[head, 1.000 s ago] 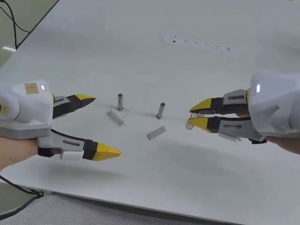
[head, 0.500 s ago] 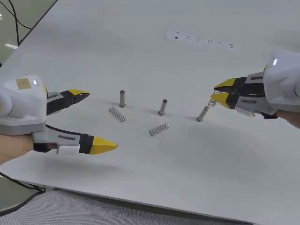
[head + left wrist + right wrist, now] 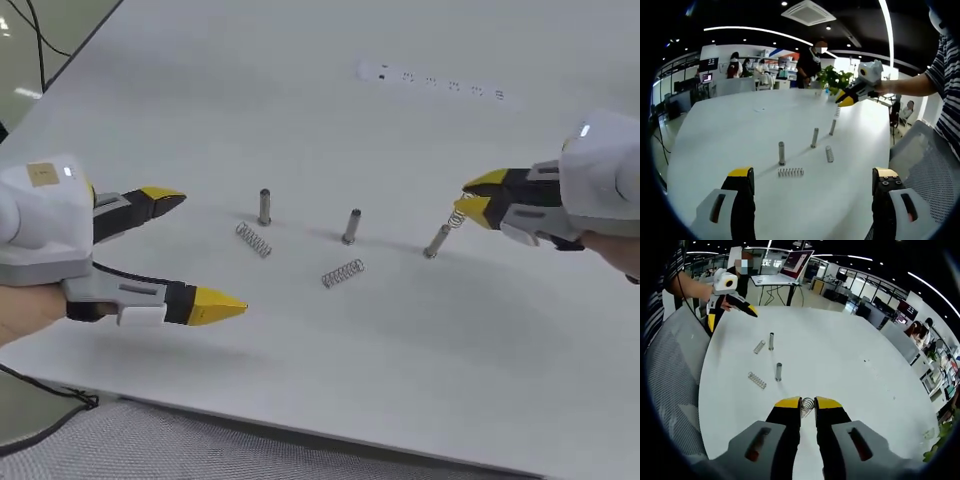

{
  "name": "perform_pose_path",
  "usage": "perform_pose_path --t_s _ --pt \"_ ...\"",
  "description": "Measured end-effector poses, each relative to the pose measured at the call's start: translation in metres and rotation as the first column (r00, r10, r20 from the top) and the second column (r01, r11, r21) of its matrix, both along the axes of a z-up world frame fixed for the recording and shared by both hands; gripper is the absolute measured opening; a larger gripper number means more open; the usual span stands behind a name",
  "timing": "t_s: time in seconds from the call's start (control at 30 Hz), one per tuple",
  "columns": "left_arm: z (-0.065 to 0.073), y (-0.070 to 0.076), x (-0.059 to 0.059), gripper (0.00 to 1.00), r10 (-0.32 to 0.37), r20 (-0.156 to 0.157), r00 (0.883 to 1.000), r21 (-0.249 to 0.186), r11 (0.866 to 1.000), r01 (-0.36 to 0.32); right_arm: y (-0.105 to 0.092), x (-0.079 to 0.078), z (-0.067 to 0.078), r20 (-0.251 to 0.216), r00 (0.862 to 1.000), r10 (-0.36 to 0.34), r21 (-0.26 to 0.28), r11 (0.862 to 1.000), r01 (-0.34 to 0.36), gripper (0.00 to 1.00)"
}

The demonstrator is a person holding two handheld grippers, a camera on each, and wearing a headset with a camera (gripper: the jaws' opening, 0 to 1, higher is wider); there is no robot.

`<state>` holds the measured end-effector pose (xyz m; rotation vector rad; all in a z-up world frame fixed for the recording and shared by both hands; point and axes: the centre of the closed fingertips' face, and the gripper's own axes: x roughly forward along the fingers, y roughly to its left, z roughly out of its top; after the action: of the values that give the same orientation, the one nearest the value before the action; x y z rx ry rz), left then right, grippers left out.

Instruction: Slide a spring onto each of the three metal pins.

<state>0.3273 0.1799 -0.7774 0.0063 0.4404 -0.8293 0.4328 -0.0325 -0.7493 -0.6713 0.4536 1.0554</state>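
Three short metal pins stand in a row on the white table: left pin (image 3: pixel 264 207), middle pin (image 3: pixel 351 227), right pin (image 3: pixel 436 241). My right gripper (image 3: pixel 476 196) is shut on a small spring (image 3: pixel 455 217), which hangs just above and beside the right pin's top. In the right gripper view the spring (image 3: pixel 807 406) sits pinched between the yellow tips. Two springs lie loose: one (image 3: pixel 252 240) beside the left pin, one (image 3: pixel 343 273) in front of the middle pin. My left gripper (image 3: pixel 193 250) hovers open at the left, holding nothing.
A white power strip (image 3: pixel 430 83) lies at the far side of the table. A black cable (image 3: pixel 40 60) runs off the far left corner. Grey mesh fabric (image 3: pixel 150 445) borders the table's near edge. People and desks fill the room behind.
My right gripper has lifted the spring off the table and carried it right and up, uncovering the right pin. The left gripper has hardly moved.
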Motion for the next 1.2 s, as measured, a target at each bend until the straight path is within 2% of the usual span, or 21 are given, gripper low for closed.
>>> perform_pose_path --t_s 0.3,0.83,1.07,1.2 --pt "0.002 0.003 0.001 0.97 0.014 0.007 1.000 -0.005 1.000 -0.014 0.002 0.001 -0.005 -0.007 1.000 -0.001 -0.003 1.000 0.001 0.12" --pt "0.002 0.011 0.001 0.95 0.031 0.002 1.000 -0.007 0.999 -0.031 0.003 0.003 -0.017 -0.029 1.000 -0.009 -0.015 1.000 0.008 0.12" --pt "0.001 0.011 0.000 0.95 0.032 0.000 0.999 -0.008 0.999 -0.032 0.002 0.001 -0.029 -0.046 0.999 -0.009 -0.033 0.999 0.007 0.12" --pt "0.001 0.009 -0.001 0.95 0.030 -0.001 1.000 -0.010 1.000 -0.030 0.000 0.001 -0.041 -0.065 0.998 -0.019 -0.055 0.998 0.015 0.12"
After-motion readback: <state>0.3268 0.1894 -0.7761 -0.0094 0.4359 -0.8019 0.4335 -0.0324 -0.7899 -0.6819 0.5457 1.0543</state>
